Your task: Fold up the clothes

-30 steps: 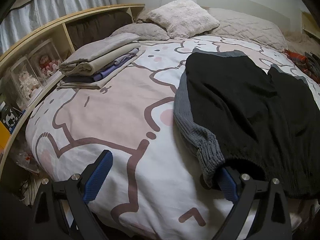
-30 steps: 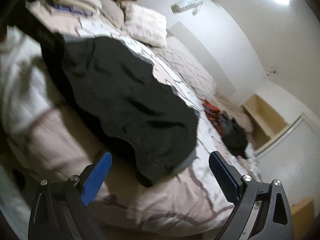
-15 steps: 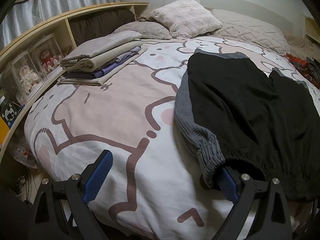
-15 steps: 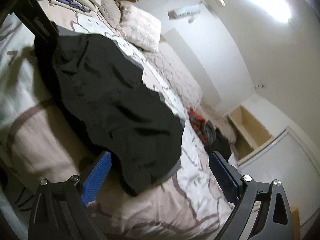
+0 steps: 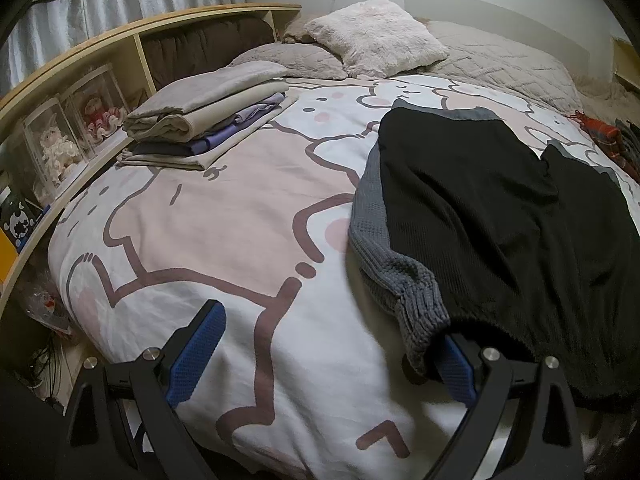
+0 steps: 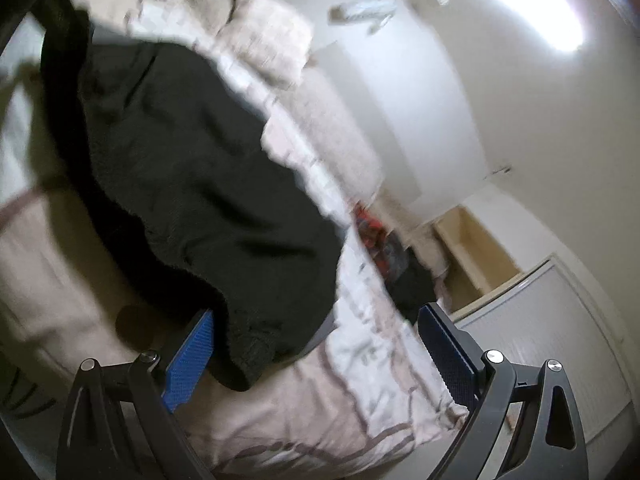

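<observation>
A black knit sweater (image 5: 500, 216) with grey sleeves lies spread on the right side of the bed. Its grey cuff (image 5: 420, 312) rests against the right finger of my left gripper (image 5: 326, 360), which stands open low over the duvet. In the blurred right wrist view the sweater (image 6: 200, 184) fills the middle. Its near dark corner (image 6: 248, 356) hangs between the wide-open fingers of my right gripper (image 6: 316, 360), close to the left blue pad (image 6: 188, 364). Neither gripper is closed on cloth.
A cartoon-print duvet (image 5: 224, 232) covers the bed. A pile of folded clothes (image 5: 208, 120) sits at its far left, pillows (image 5: 376, 36) at the head. A wooden shelf (image 5: 80, 92) runs along the left. Unfolded red plaid and dark clothes (image 5: 600, 136) lie at the far right.
My right gripper has swung in toward the sweater's near corner, which now sits between its fingers. The left gripper has hardly moved and stays by the grey cuff.
</observation>
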Motion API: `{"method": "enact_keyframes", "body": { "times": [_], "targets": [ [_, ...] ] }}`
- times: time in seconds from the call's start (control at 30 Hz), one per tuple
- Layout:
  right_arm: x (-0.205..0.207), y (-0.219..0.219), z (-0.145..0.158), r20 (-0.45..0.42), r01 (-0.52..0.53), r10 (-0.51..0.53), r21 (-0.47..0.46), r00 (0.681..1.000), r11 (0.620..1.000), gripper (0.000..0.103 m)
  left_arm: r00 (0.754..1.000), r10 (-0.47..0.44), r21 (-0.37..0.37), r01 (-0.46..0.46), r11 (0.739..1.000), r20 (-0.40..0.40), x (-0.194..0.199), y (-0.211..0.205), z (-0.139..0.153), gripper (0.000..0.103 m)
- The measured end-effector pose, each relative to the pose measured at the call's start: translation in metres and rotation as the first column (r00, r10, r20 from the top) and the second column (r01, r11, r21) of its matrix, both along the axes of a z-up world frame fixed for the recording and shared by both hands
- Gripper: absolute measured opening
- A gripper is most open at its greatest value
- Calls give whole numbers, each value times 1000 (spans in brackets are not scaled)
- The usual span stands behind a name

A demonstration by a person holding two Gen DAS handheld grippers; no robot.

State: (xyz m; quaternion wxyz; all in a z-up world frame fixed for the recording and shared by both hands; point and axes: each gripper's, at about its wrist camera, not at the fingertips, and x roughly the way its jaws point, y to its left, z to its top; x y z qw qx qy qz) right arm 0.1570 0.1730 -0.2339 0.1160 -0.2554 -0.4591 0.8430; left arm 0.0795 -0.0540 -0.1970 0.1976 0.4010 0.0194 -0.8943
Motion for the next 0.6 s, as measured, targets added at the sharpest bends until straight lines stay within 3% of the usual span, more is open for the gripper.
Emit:
{"method": "enact_keyframes", "body": {
  "times": [0.07,0.27,0.37,0.43,0.5,0.6],
  "targets": [
    [-10,1,-8,60,39,-39,-4,997,999,97,1000,8,2,-8,1000,0,0,-1,-2,98],
    [-19,30,1,18,203,-203,-66,979,977,98,1000,12,9,-12,1000,22,-3,-6,-9,98],
    [-27,68,16,131,301,-275,-261,952,917,101,1000,-11,-11,11,1000,6,-4,3,-5,98],
    [-34,82,27,164,332,-292,-334,942,882,101,999,-17,-23,16,1000,-44,-6,9,8,98],
    [-40,85,49,107,302,-283,-343,953,890,101,990,-45,-24,42,999,-132,-9,12,34,98],
    [-49,93,94,6,251,-268,-375,963,892,101,947,-98,-41,90,995,-307,-10,16,95,98]
  ]
}}
